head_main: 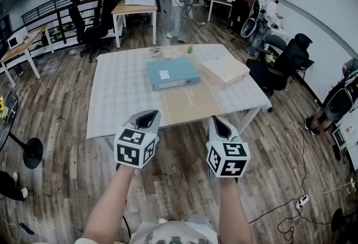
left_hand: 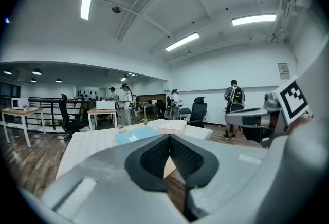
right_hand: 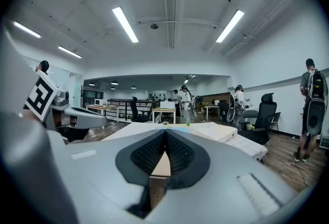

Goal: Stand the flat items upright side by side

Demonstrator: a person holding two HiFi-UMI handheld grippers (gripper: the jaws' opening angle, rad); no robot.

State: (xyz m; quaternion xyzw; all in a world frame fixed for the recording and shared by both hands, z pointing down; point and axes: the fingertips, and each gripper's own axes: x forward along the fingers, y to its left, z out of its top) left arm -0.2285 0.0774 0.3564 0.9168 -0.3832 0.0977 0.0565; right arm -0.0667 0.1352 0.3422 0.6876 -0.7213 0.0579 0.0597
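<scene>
Left gripper [head_main: 147,119], right gripper [head_main: 220,125], both closed empty, at table [head_main: 120,94] near edge, blue binder [head_main: 172,73], tan box [head_main: 225,69] lying flat

Left gripper [left_hand: 169,138] low in the foreground, black ribbed pads [left_hand: 153,159] pressed together with nothing between, pale cloth-covered table [left_hand: 82,148] beyond, blue binder [left_hand: 134,135] lying flat, beige box [left_hand: 173,126] just behind it, right gripper [left_hand: 241,116] alongside at right

Table [head_main: 120,94]: matt pale checked cloth cover; brown paper sheet [head_main: 187,104], matt. Blue folder [head_main: 172,73]: smooth, slight sheen. Beige box [head_main: 225,70]: matt cardboard. Floor [head_main: 61,97]: wood planks. Left gripper [head_main: 148,118], right gripper [head_main: 221,125]: matt grey plastic; fingers [left_hand: 154,159] black, ribbed.
</scene>
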